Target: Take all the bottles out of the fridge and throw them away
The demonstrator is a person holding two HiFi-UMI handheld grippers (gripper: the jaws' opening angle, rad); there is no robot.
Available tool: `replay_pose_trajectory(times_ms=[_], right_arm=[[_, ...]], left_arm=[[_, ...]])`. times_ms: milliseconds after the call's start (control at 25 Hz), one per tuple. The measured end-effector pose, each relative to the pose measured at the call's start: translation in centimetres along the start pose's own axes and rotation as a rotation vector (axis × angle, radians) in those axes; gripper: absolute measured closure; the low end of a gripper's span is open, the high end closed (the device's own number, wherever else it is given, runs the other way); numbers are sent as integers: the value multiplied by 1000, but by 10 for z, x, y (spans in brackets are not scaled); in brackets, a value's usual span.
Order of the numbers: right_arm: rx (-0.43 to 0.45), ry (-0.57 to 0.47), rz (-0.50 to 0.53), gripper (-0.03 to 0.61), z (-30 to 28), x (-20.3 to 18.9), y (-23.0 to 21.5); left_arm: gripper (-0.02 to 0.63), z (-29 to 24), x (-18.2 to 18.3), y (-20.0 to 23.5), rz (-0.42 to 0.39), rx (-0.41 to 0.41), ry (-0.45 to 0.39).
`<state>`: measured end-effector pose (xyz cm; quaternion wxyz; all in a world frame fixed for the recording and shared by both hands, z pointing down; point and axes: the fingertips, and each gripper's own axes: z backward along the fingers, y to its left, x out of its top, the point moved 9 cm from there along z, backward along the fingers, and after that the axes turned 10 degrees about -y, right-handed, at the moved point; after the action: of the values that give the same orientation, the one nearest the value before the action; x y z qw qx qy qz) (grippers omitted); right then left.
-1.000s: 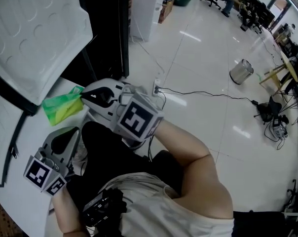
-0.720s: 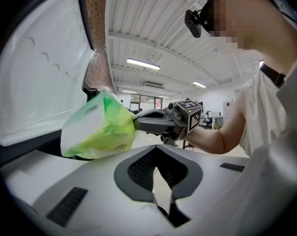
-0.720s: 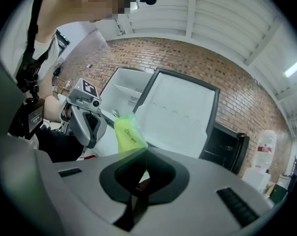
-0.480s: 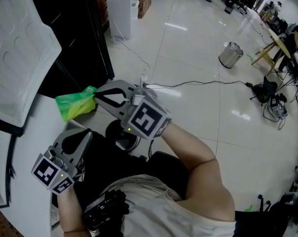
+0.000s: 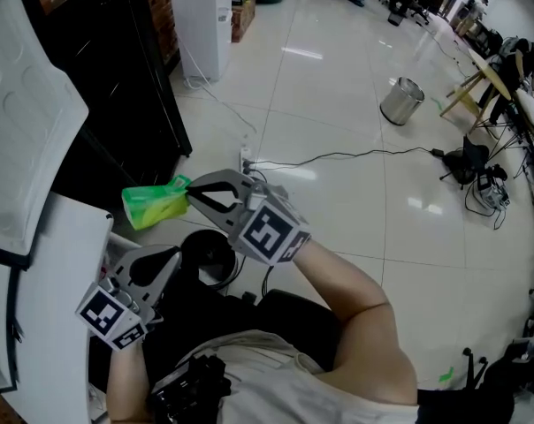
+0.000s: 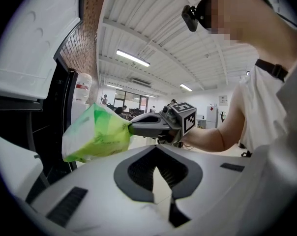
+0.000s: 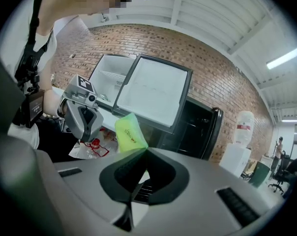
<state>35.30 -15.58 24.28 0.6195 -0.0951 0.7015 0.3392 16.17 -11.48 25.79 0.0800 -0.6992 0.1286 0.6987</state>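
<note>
Head view, with both gripper views. The right gripper (image 5: 189, 194), its jaws closed, pinched one edge of a green packet (image 5: 152, 203), which hung in the air above the tiled floor (image 5: 338, 104), beside the white fridge door (image 5: 28, 122). The left gripper (image 5: 172, 256), lower and nearer the person, had its jaws together with nothing between them. A metal bin (image 5: 401, 101) stood well apart.

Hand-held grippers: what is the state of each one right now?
Left hand-held gripper: closed, holding nothing.
Right hand-held gripper: closed on the green packet.
</note>
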Motion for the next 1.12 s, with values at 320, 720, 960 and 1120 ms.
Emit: replay_pose_trajectory(times_ms=[320, 720, 960, 1120], right_arm=[[7, 73, -27, 577, -1, -37, 2], [61, 172, -79, 577, -7, -88, 24], [104, 237, -91, 577, -14, -118, 36], [126, 274, -97, 577, -21, -140, 42]], left_arm=[[612, -5, -25, 10, 19, -20, -7], [612, -13, -40, 6, 3, -66, -11], [612, -19, -54, 10, 15, -65, 7], [612, -20, -63, 16, 26, -61, 16]])
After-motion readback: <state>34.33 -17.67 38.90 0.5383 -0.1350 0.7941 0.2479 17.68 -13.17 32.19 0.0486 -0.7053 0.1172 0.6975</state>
